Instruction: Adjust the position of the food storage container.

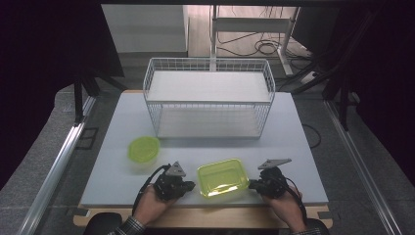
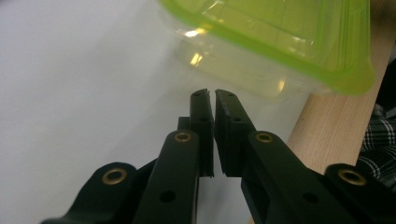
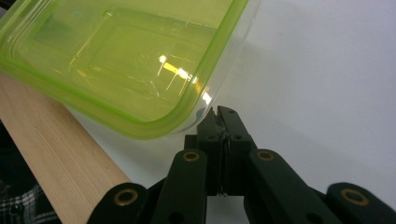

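Rectangular green container [image 1: 222,178] sits at the near edge of the bench [image 1: 298,147], long axis left-right, between my left gripper [image 1: 188,185] and right gripper [image 1: 253,184]. Both flank it about equally close, jaws together, empty.

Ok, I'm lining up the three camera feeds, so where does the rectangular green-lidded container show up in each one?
High view: rectangular container at the table's near edge, between the left gripper and the right gripper.
Left gripper view: upper right, just beyond the shut jaws.
Right gripper view: upper left, beside the shut jaws.
Shared landmark: the wooden table edge.
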`<state>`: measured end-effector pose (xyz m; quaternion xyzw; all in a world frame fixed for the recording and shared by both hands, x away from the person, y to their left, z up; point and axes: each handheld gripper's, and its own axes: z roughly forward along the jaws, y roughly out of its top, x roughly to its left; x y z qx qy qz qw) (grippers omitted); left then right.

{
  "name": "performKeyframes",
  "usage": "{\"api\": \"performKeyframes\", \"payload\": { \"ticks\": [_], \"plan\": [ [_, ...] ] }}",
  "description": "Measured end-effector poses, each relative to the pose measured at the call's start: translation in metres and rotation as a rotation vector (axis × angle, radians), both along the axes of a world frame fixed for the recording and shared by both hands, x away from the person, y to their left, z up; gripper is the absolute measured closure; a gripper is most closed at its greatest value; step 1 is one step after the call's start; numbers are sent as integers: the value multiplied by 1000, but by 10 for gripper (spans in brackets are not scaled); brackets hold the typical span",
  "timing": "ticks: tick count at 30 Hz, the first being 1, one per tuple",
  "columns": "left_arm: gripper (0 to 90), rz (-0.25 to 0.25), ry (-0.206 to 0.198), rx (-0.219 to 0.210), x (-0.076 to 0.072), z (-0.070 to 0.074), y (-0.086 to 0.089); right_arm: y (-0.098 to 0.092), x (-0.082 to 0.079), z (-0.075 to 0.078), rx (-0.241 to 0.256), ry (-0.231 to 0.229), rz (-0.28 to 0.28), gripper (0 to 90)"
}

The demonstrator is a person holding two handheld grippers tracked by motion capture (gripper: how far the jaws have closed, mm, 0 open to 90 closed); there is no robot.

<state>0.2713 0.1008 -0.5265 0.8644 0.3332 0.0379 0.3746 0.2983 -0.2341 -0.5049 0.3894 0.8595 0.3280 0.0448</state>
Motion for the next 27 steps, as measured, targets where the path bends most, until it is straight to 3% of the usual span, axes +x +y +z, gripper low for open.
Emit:
{"api": "performKeyframes", "payload": {
  "ticks": [11, 22, 25, 26, 27],
  "plan": [
    [858, 55, 9, -16, 10, 1, 12, 24, 16, -1, 0, 4, 40, 875],
    [855, 132, 16, 7, 24, 1, 30, 48, 34, -1, -27, 1, 87, 867],
    [849, 146, 18, 7, 23, 0, 33, 50, 38, -1, -26, -10, 87, 858],
    [842, 151, 16, 19, 22, 0, 36, 46, 38, 1, -54, -42, 82, 851],
    [838, 151, 16, 19, 22, 0, 36, 46, 38, 1, -54, -42, 82, 851]
  ]
}}
